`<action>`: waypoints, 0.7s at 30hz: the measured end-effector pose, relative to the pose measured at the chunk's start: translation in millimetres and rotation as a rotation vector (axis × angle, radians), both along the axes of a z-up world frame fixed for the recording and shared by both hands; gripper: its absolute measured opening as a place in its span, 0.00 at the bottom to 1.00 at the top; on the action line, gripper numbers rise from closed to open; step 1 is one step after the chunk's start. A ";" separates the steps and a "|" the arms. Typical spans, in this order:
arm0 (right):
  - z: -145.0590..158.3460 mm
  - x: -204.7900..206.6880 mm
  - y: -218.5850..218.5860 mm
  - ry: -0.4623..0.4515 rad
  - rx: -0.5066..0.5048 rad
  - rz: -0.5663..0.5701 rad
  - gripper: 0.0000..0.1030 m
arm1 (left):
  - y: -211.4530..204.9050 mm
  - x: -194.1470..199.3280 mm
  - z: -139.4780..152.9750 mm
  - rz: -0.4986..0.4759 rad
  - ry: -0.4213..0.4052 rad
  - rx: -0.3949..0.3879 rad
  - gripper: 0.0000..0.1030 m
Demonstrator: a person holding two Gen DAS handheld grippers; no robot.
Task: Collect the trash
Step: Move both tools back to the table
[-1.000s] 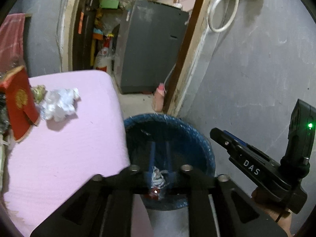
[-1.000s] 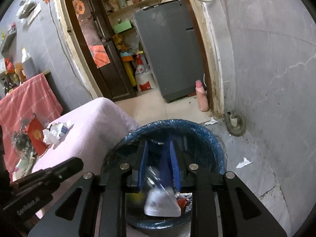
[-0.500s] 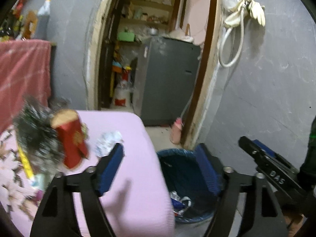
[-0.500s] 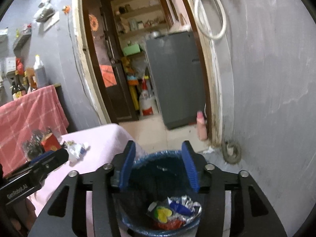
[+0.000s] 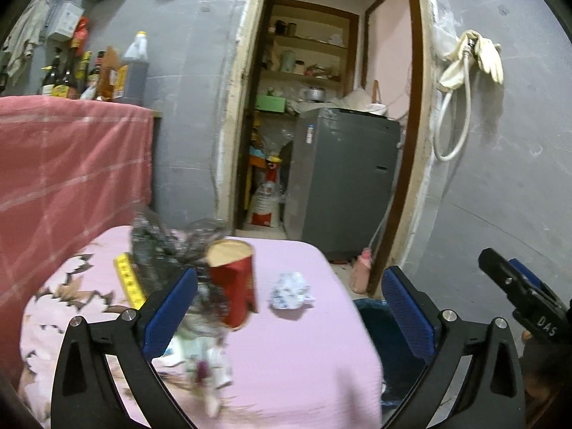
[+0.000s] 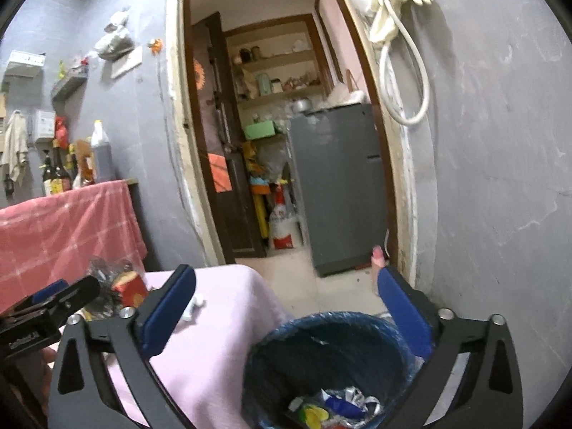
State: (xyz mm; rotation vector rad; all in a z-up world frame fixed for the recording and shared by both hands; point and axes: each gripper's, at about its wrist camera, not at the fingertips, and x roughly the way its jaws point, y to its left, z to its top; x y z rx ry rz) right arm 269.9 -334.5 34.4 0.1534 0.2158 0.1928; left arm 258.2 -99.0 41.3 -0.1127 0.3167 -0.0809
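My left gripper (image 5: 289,311) is open and empty above the pink table (image 5: 296,357). Ahead of it lie a red carton (image 5: 234,287), a crumpled white paper ball (image 5: 291,291), a dark foil wrapper (image 5: 168,250) and a yellow strip (image 5: 128,280). My right gripper (image 6: 286,318) is open and empty above the blue-lined trash bin (image 6: 321,357), which holds several wrappers (image 6: 336,405). The bin's rim (image 5: 371,307) shows right of the table in the left wrist view. The red carton (image 6: 130,287) and paper ball (image 6: 195,307) also show in the right wrist view.
More scraps (image 5: 203,361) lie at the table's near side. A red cloth-covered counter (image 5: 68,178) with bottles stands left. A doorway with a grey fridge (image 5: 343,178) is behind. A grey wall (image 6: 500,178) with a hose is right. A pink bottle (image 5: 361,275) stands on the floor.
Both grippers opened, dropped their trash into the bin and rose. My left gripper swung left over the table; the right stays above the bin.
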 end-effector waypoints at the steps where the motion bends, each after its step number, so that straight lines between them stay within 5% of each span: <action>1: 1.2 -2.0 3.5 -0.006 -0.004 0.007 1.00 | 2.9 -0.5 0.6 0.010 -0.003 0.004 0.98; 21: -4.0 -5.0 90.8 0.011 -0.072 0.158 1.00 | 112.4 -40.0 -19.8 0.188 0.093 0.070 0.98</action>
